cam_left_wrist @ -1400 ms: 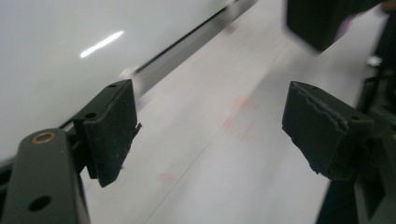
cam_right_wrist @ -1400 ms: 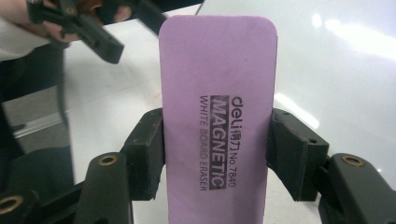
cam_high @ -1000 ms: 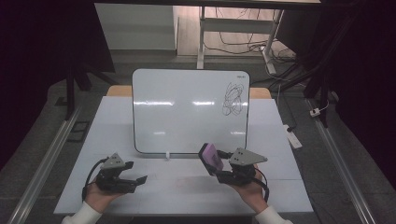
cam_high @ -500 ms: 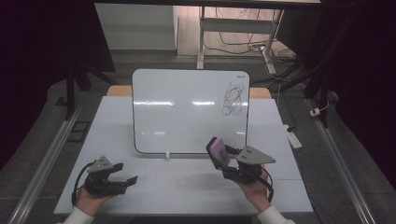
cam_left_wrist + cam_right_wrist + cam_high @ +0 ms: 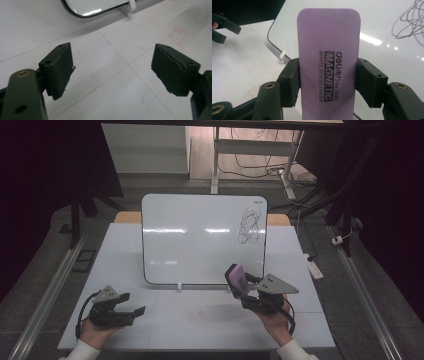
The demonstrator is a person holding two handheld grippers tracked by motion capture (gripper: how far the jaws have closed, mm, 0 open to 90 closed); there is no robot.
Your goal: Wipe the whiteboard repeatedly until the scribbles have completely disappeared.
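so: right hand-held gripper point(image 5: 243, 287) clamps a flat purple rectangular whiteboard eraser point(image 5: 236, 278) with rounded corners; in the right gripper view the jaws press on its two long edges near the lower half, and the printed face of the eraser point(image 5: 328, 62) is toward the camera. its long axis runs along the jaws, free end pointing away from the hand, up and toward the board.

the white, black-rimmed whiteboard point(image 5: 200, 237) stands propped on a small white clip stand point(image 5: 179, 285) at the far half of the pale worktop point(image 5: 165, 312). a black scribble point(image 5: 249, 225) sits at the board's upper right. from the eraser, the scribble lies ahead and upward, almost straight along the eraser's long axis, slightly to the right; board's lower edge is just beyond the eraser tip, not touching as far as i can tell.

left hand-held gripper point(image 5: 134, 311) rests low at the near left of the worktop, jaws spread wide with nothing between them point(image 5: 112, 72), well apart from the scribble. the right hand is clearly the nearer one.

judgement: the coming move is a lift forward and up, laying the eraser against the board.
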